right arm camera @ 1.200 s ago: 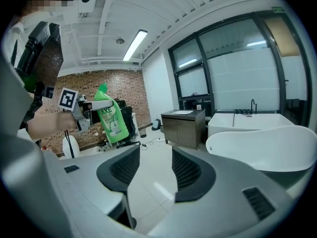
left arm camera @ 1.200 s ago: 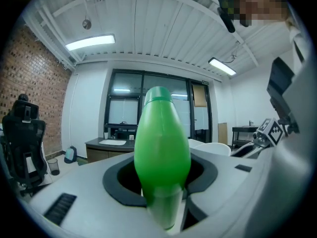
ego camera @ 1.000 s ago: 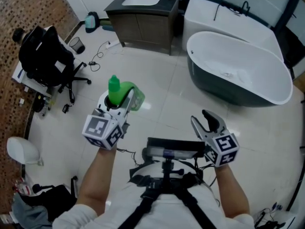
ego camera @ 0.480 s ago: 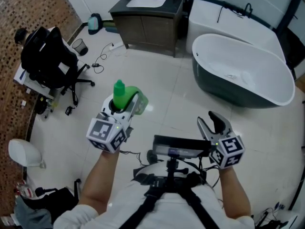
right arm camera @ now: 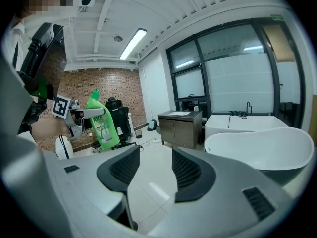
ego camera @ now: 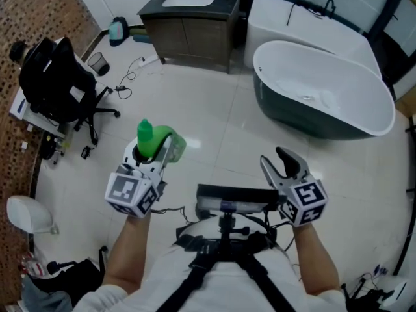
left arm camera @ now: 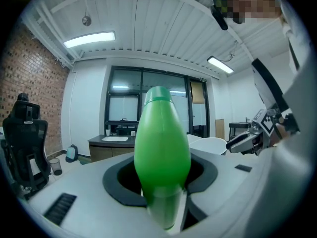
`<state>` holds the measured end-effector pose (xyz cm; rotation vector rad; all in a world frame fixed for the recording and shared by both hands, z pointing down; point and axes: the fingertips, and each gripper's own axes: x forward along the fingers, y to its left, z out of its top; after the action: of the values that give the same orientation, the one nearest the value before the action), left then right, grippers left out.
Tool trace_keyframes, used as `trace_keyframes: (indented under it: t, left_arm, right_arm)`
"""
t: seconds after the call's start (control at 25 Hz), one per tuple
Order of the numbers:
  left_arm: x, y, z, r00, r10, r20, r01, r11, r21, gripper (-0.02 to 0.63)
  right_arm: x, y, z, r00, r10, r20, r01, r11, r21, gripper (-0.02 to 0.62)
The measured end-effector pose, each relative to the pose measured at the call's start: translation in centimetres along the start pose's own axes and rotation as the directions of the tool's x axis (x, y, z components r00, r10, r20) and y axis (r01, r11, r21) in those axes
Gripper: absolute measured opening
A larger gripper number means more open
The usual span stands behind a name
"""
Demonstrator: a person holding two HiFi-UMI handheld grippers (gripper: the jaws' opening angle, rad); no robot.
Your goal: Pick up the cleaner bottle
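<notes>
1. The cleaner bottle [ego camera: 156,140] is bright green. It hangs in the air above the pale tiled floor [ego camera: 221,129], at the left of the head view and well apart from every fixture.
2. The left gripper [ego camera: 156,152] holds the bottle. In the left gripper view both dark jaw pads press on the bottle's lower, paler part, so the jaws stand at a middling width, closed against its sides.
3. Long axis of the bottle: near upright. In the left gripper view it runs straight up the frame, with the rounded cap at the top and the body swelling below it.
4. In the right gripper view the bottle [right arm camera: 101,123] shows side-on. The cap points up and slightly to the left, the flat base points down and slightly to the right, and a white label faces the camera. The jaw crosses it high up, near the shoulder, and most of the body hangs beneath.
5. In the head view the cap faces up toward the camera, and the translucent body lies just right of it.
6. The right gripper [ego camera: 285,164] is held at the right, apart from the bottle. Its jaws stand moderately apart with only floor between them.
7. Background: a dark-sided bathtub [ego camera: 325,119] at upper right, a vanity cabinet [ego camera: 188,34] with a sink at top centre, and a black office chair [ego camera: 55,77] at upper left.
</notes>
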<state>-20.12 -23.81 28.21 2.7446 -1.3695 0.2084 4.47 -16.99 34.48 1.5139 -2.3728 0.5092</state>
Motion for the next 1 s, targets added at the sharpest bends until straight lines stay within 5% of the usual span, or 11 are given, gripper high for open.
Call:
trace_keyframes:
  t: [0.32, 1.0]
  left_arm:
    - [-0.2, 0.9, -1.2, 1.0, 0.023, -0.015, -0.023, 1.0, -0.002, 0.163]
    - [1.6, -2.8, -0.3, 1.0, -0.03, -0.004, 0.03, 1.0, 0.006, 0.163]
  right_arm:
    - [0.4, -1.3, 1.5, 0.999, -0.041, -0.002, 0.041, 0.998, -0.055, 0.209]
    - [3.1, -0.1, 5.4, 1.0, 0.001, 0.026, 0.003, 0.989, -0.148, 0.206]
